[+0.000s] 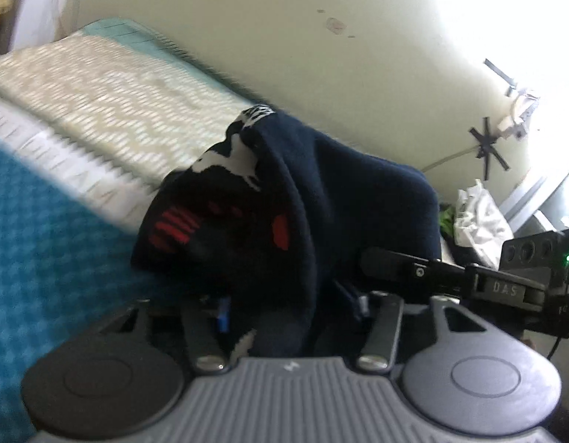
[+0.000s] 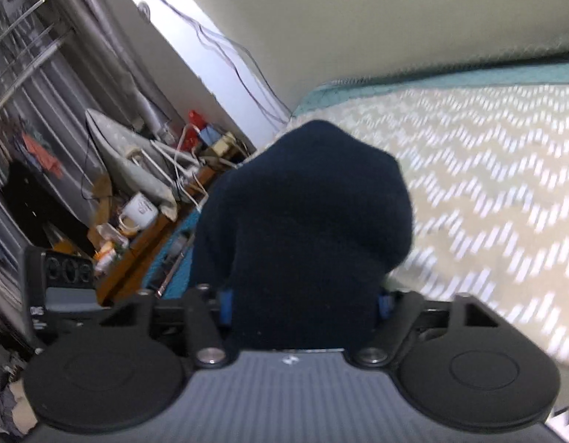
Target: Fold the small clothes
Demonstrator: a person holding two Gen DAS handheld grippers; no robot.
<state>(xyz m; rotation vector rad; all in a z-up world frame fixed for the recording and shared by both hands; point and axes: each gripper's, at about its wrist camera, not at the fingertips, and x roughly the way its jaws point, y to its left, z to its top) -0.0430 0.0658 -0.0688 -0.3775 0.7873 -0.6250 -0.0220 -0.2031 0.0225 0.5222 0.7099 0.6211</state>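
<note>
A dark navy garment (image 1: pixel 343 199) with white and red print hangs bunched over my left gripper (image 1: pixel 291 280), hiding both fingertips. Cloth fills the gap between the jaws, which are shut on it. A finger (image 1: pixel 391 258) of my right gripper reaches into the same garment from the right. In the right wrist view the navy garment (image 2: pixel 306 214) drapes over my right gripper (image 2: pixel 302 265) and packs the space between its blue pads (image 2: pixel 225 306), so it is shut on the cloth. The garment is held above the bed.
The bed has a beige and white zigzag cover (image 1: pixel 110 103) and a teal blanket (image 1: pixel 44 258), with a pale wall (image 1: pixel 358 55) behind. Beside the bed are an ironing board (image 2: pixel 129 158), a white mug (image 2: pixel 140 210) on a cluttered wooden table, and a crumpled white bag (image 1: pixel 476 217).
</note>
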